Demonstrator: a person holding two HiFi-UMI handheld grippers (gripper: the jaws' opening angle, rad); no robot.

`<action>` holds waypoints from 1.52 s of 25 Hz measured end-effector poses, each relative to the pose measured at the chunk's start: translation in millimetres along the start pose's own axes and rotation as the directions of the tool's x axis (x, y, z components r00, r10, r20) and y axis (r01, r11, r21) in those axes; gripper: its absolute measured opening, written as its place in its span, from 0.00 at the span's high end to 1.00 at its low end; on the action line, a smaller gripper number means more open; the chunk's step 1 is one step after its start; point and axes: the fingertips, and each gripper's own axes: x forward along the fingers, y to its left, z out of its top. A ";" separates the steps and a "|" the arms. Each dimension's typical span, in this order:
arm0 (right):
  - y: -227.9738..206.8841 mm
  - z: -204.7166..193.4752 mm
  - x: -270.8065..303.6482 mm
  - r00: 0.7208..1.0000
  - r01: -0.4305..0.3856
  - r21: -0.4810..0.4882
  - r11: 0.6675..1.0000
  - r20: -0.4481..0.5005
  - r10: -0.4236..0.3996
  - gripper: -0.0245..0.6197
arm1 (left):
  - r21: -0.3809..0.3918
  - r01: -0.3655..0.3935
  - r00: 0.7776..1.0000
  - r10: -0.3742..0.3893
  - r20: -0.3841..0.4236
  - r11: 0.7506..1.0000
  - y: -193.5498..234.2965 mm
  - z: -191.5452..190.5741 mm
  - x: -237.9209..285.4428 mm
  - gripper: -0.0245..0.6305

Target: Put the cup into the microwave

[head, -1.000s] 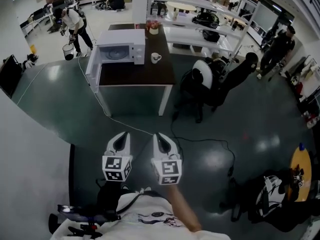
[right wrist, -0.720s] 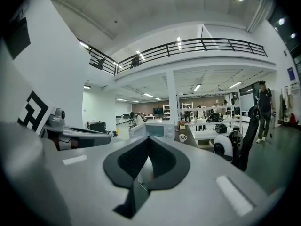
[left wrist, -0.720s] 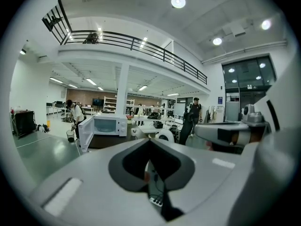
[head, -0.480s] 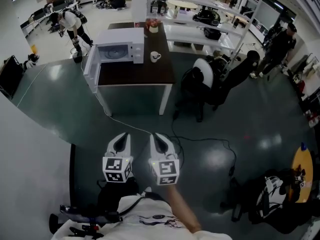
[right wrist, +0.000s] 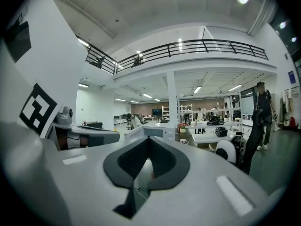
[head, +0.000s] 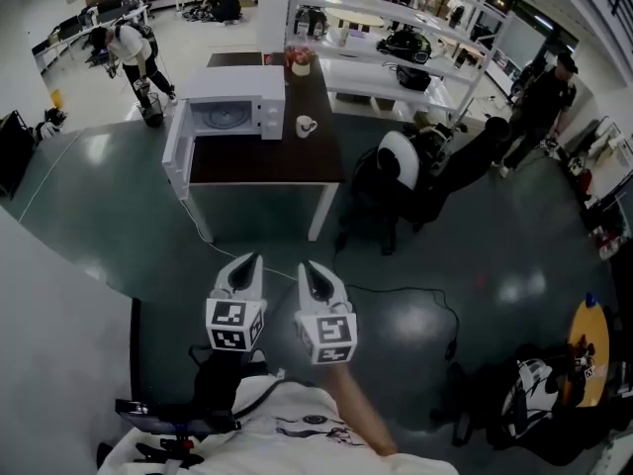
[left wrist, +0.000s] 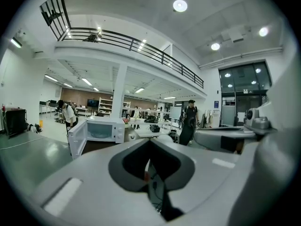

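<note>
A white cup (head: 306, 125) stands on the dark brown table (head: 267, 161), just right of the white microwave (head: 237, 107). The microwave's door (head: 178, 151) hangs open to the left. Both grippers are held over the floor, well short of the table's near edge, and point toward it. My left gripper (head: 248, 262) is shut with nothing in it. My right gripper (head: 308, 268) is shut and empty too. The right gripper view shows the cup (right wrist: 184, 141) small and far off beyond the jaw tips. In the left gripper view the microwave (left wrist: 101, 130) is seen with its door open.
A black chair with a white back (head: 401, 156) stands right of the table. A cable (head: 396, 283) runs across the floor in front of me. White shelving (head: 396, 18) is behind the table, a red potted plant (head: 300, 57) on its far end. People stand at the back left (head: 129, 43) and right (head: 544, 87).
Both grippers have moved forward together toward the table, which now appears slightly nearer. Their jaws stay shut. The person at the back left has walked further left.
</note>
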 end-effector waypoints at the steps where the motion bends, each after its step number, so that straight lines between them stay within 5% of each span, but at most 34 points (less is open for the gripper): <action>1: 0.8 1.6 6.6 1.000 -0.001 0.000 1.000 0.000 0.001 0.96 | -0.009 0.006 1.000 -0.006 -0.002 1.000 5.0 1.1 3.9 0.97; 26: 1.1 -12.8 109.6 0.996 0.036 0.011 0.999 -0.077 -0.035 0.96 | -0.113 0.033 0.992 -0.046 -0.115 0.993 91.5 -21.1 64.5 0.97; 38: -41.3 23.4 192.6 0.999 -0.048 0.014 0.999 0.001 0.048 0.96 | -0.075 -0.034 0.998 0.030 -0.050 0.997 123.9 27.9 140.4 0.97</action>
